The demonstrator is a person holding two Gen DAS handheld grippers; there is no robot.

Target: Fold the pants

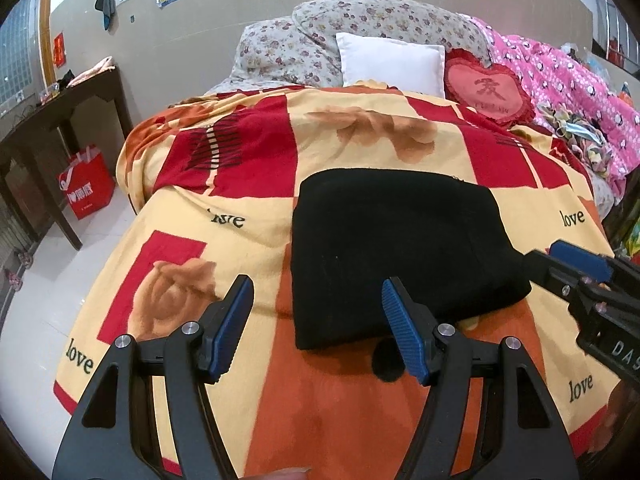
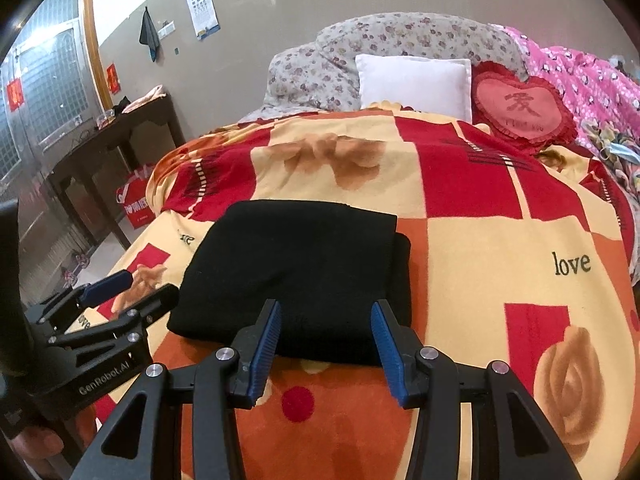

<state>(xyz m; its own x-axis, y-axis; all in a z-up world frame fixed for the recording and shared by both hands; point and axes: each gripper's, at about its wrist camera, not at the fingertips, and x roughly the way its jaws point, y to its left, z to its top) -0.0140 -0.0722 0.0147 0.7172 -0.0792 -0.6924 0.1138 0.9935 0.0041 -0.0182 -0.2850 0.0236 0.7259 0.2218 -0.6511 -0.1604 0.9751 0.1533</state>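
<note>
The black pants [image 1: 396, 248] lie folded into a compact rectangle on the patterned bedspread [image 1: 248, 184]. They also show in the right wrist view [image 2: 296, 276]. My left gripper [image 1: 316, 320] is open and empty, hovering just short of the bundle's near left corner. My right gripper [image 2: 325, 340] is open and empty, just in front of the bundle's near edge. The right gripper also shows in the left wrist view [image 1: 560, 260] at the bundle's right side. The left gripper shows in the right wrist view [image 2: 128, 288] at the bundle's left side.
A white pillow [image 1: 392, 62], a red heart cushion [image 1: 486, 90], a floral quilt [image 1: 360, 20] and a pink blanket [image 1: 568, 80] lie at the head of the bed. A dark wooden table [image 1: 56, 120] and a red bag [image 1: 86, 182] stand on the floor at left.
</note>
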